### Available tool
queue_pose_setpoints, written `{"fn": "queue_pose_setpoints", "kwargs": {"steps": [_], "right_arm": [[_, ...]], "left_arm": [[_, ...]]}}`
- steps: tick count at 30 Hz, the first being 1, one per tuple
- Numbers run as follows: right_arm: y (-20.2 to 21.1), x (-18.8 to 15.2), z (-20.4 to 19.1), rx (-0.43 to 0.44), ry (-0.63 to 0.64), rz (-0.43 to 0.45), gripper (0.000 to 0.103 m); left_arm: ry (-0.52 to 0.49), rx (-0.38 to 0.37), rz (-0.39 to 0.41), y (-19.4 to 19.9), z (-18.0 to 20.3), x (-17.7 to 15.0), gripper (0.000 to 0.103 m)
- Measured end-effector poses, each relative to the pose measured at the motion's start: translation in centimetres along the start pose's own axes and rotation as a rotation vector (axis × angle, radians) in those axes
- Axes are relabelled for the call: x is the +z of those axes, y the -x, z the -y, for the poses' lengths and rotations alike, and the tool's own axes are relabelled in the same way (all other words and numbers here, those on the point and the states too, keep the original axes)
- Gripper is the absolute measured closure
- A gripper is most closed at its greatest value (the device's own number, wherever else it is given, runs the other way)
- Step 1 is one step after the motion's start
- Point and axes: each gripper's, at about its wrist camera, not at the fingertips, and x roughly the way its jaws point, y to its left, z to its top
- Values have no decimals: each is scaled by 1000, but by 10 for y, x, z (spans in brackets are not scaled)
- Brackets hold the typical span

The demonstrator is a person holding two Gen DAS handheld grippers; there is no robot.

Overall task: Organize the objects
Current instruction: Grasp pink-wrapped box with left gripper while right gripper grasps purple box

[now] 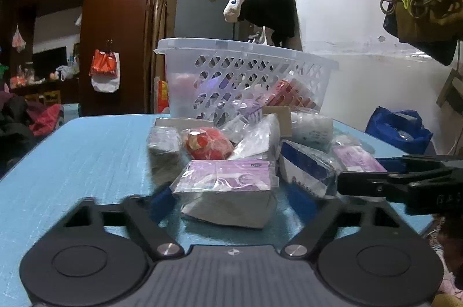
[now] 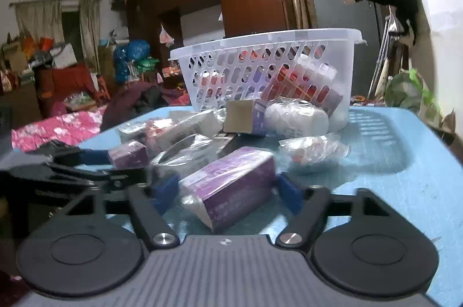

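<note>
- Left gripper [image 1: 228,192] is pinching a wrapped purple box [image 1: 227,177] near the blue table's [image 1: 86,156] front edge.
- Right gripper [image 2: 228,191] is bracketing another purple box [image 2: 231,185]; pad contact is unclear.
- Step in hand: grasping; next, lifting both into the white basket [image 1: 249,70] at the far edge.

- The right gripper [image 2: 228,192] has a purple box [image 2: 231,188] in a clear wrap between its blue fingers [image 2: 166,191].
- The other gripper [image 2: 95,159] is on the left.
- A white basket [image 2: 269,70] sits behind on the blue table [image 2: 405,162].
</note>
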Motion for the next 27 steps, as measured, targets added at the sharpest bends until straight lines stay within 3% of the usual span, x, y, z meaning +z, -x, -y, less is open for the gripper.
{"fn": "queue_pose_setpoints", "kwargs": {"steps": [4,6,20,27], "right_arm": [[8,-4,2,-9,-6,20,31],[14,-5,3,-13,-12,37,37],[29,-4,0,-19,0,73,41],[30,-3,13,-16,-56,88,43]], "left_arm": [[0,-26,24,6,0,0,35],[-9,-24,42,10,2,1,35],[13,-49,70,19,-2,3,35],[13,-71,77,21,-1,3,35]]}}
